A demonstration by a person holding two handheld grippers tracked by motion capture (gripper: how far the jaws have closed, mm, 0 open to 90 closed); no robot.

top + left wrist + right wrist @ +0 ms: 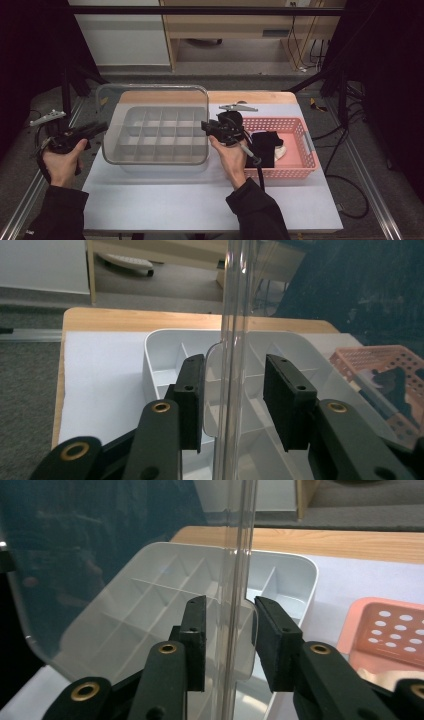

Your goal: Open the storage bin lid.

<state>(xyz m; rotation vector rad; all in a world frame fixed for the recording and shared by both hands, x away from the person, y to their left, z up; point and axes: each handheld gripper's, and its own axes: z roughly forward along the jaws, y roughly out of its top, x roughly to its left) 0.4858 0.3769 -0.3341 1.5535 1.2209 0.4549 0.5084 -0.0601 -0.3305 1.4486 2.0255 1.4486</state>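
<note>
Covering wooden table (pixel 260 96): white sheet (pixel 200 195) | floor (pixel 240 67): grey

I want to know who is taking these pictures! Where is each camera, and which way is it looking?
High view: sits above the person's side, looking forward and down at the white table; both forearms and hands show.
Left gripper view: rides the left hand-held gripper, looking along its black jaws at the clear plastic lid.
Right gripper view: rides the right hand-held gripper, looking along its jaws at the lid.
Shared: both gripper views show the lid's edge between the jaws, the white divided plastic tray, and the pink perforated basket.
</note>
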